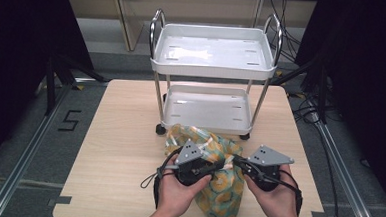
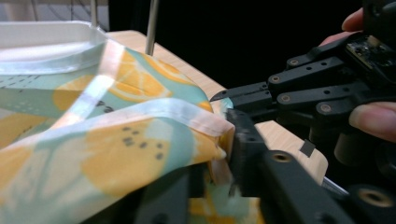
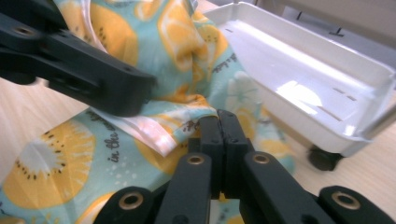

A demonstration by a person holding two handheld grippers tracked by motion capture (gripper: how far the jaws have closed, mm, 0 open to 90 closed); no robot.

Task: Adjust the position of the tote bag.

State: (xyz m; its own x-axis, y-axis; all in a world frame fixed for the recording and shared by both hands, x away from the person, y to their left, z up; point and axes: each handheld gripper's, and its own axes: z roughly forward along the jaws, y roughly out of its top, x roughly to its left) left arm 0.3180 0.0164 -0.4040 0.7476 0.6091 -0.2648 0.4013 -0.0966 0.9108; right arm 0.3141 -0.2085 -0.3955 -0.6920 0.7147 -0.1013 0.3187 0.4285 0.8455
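Cloth [image 1: 213, 169] lies lengthwise toward the cart [image 1: 208, 109] — right tool [image 1: 237, 163] pinches its edge, left tool [image 1: 220, 165] apart

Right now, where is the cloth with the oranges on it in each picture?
High view: the cloth lies low in the middle, between the two hands.
Left gripper view: it fills the left and middle, draped over the jaws.
Right gripper view: it covers the left and middle, with the right gripper pinching an edge.
Shared landmark: the white cart, just behind the cloth.
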